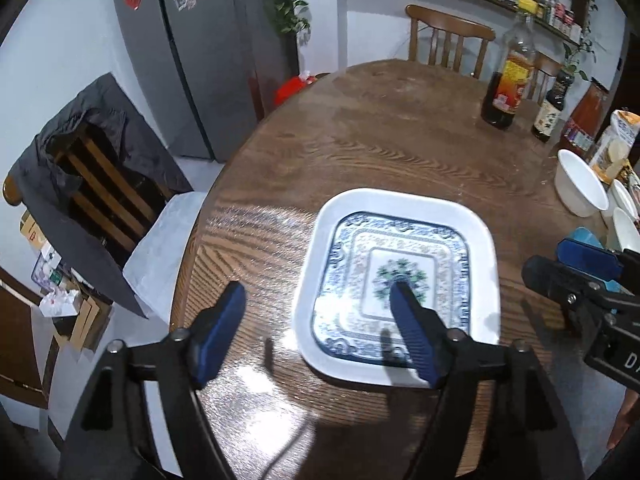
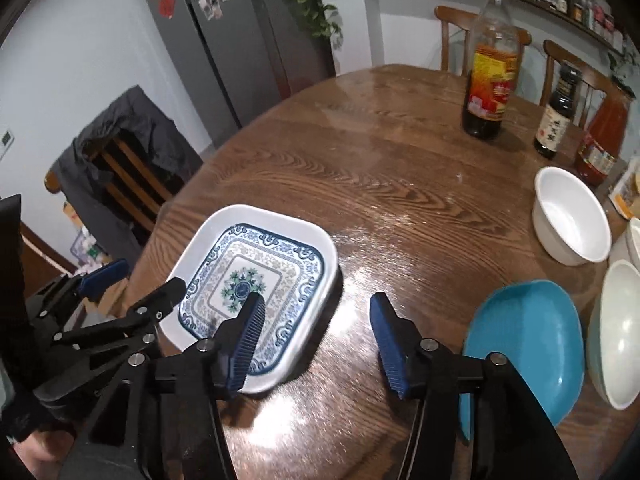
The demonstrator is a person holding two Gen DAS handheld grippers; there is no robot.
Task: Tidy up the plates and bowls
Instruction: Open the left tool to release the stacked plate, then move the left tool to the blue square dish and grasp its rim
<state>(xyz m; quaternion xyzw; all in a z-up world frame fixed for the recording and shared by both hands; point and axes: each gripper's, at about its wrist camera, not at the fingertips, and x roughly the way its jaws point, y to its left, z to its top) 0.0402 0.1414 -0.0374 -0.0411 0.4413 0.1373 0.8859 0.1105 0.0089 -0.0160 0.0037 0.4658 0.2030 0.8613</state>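
Note:
A square white plate with a blue flower pattern lies flat on the round wooden table; it also shows in the right wrist view. My left gripper is open and empty, its right finger above the plate's middle, its left finger over bare wood. My right gripper is open and empty, just right of the plate's near corner; it shows at the right edge of the left wrist view. A teal plate, a white bowl and more pale bowls sit to the right.
Three bottles stand at the table's far right: a tall dark one, a small dark one, a red one. Chairs stand around the table, one with a dark jacket on the left. A grey fridge stands behind.

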